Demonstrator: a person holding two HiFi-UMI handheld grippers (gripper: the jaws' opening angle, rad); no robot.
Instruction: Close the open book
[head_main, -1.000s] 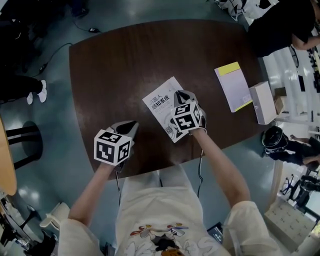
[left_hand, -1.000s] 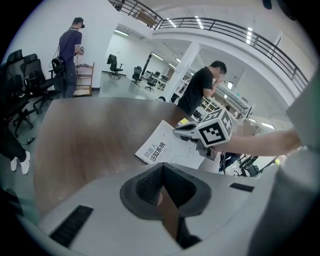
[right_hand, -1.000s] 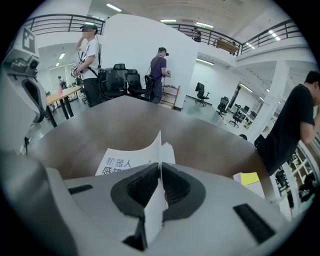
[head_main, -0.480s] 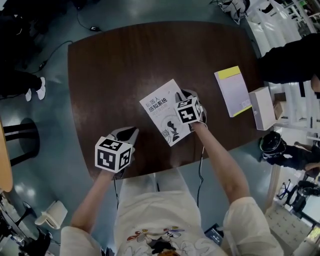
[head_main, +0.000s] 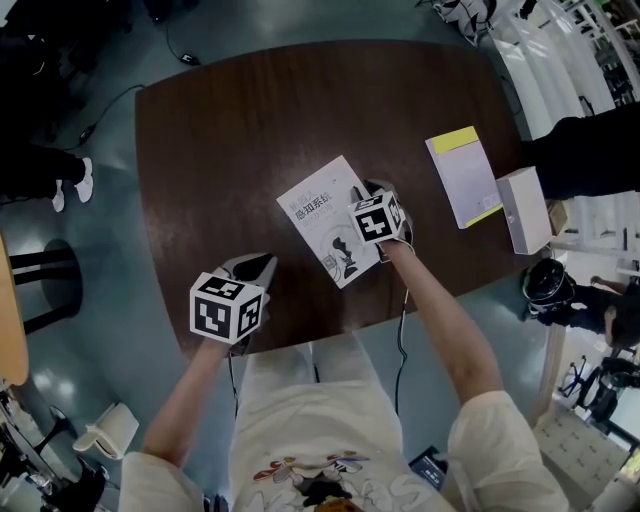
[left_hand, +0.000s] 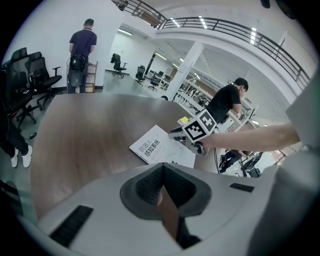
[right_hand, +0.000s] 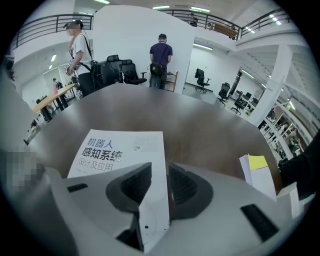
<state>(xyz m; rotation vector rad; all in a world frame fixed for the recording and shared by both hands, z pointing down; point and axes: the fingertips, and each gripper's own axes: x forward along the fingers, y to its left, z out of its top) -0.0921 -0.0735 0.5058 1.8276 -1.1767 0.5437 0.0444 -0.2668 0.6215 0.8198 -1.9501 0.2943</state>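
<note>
Snagging is the danger: your right gripper (right_hand: 166, 186) has just been opening its jaws, yet the cover edge of the book (head_main: 320, 215), lying shut on the table (head_main: 220, 130), sits loose between them. Pull away crookedly and a pad drags the cover open. Your left gripper (left_hand: 162, 192) hangs closed and empty, apart from the book.
</note>
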